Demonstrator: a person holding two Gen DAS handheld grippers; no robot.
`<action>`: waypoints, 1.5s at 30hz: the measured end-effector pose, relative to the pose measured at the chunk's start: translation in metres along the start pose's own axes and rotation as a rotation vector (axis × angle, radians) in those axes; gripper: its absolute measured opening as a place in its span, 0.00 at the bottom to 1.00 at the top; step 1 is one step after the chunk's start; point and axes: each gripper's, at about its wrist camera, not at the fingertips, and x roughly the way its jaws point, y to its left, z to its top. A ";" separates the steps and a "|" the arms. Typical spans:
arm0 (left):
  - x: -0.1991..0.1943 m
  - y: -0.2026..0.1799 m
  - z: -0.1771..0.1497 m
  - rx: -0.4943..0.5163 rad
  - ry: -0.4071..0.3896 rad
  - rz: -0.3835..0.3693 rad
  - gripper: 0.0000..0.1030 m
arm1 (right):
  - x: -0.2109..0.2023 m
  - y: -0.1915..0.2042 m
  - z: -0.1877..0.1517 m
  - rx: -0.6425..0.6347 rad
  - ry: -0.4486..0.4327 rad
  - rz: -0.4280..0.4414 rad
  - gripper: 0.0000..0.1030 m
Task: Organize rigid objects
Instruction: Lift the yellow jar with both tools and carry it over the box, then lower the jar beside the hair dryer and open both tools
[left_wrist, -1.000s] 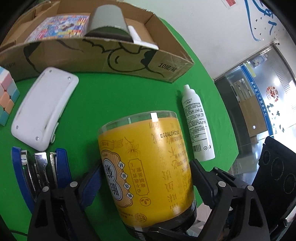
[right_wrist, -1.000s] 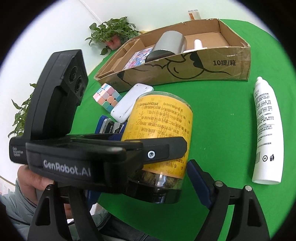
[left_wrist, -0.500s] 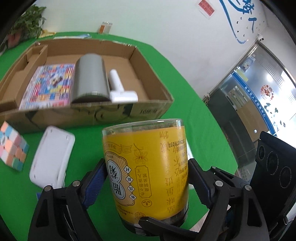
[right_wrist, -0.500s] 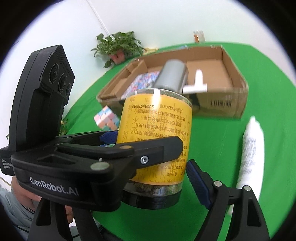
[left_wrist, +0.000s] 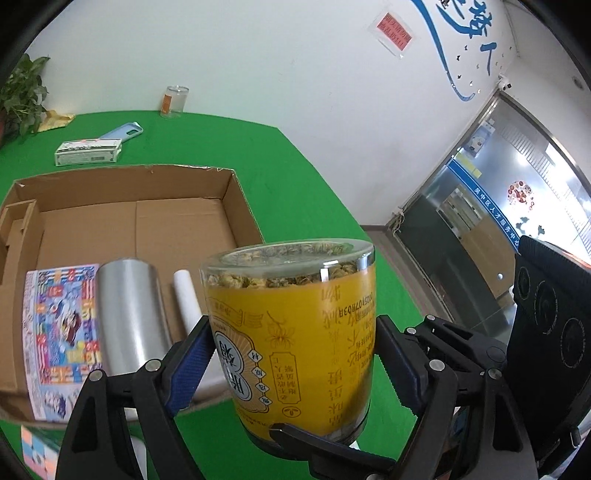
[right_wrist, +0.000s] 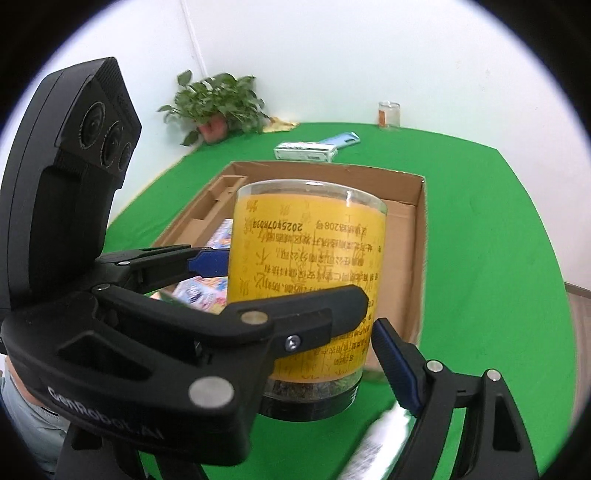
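My left gripper (left_wrist: 291, 354) is shut on a yellow-labelled clear jar of dried flowers (left_wrist: 295, 332), held upside down in the air above the near edge of an open cardboard box (left_wrist: 236, 199). In the right wrist view the jar (right_wrist: 306, 266) fills the middle, with the left gripper's body clamped round it. My right gripper (right_wrist: 347, 332) is open; only its right finger (right_wrist: 395, 365) shows clearly, beside the jar's lid end. The box holds a colourful booklet (left_wrist: 59, 332), a steel tumbler (left_wrist: 129, 317) lying down and a white tube (left_wrist: 184, 295).
On the green table beyond the box lie a green-white carton (left_wrist: 88, 153), a light blue phone case (left_wrist: 123, 131) and a glass jar (left_wrist: 175, 101). A potted plant (right_wrist: 218, 107) stands at the far left corner. A pastel cube (left_wrist: 37, 446) and a blurred white bottle (right_wrist: 376, 443) lie near.
The left gripper has lifted the jar off the table and carried it forward over the box's near edge. The view now looks down into the box. The right gripper followed alongside.
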 end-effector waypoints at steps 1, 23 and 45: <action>0.010 0.003 0.010 -0.013 0.018 -0.004 0.80 | 0.003 -0.004 0.004 0.000 0.010 -0.006 0.79; 0.154 0.056 0.041 -0.137 0.240 -0.035 0.83 | 0.083 -0.077 -0.003 0.268 0.216 0.021 0.79; -0.009 0.039 -0.053 0.093 -0.140 0.102 0.86 | 0.043 -0.051 -0.052 0.217 0.058 -0.126 0.22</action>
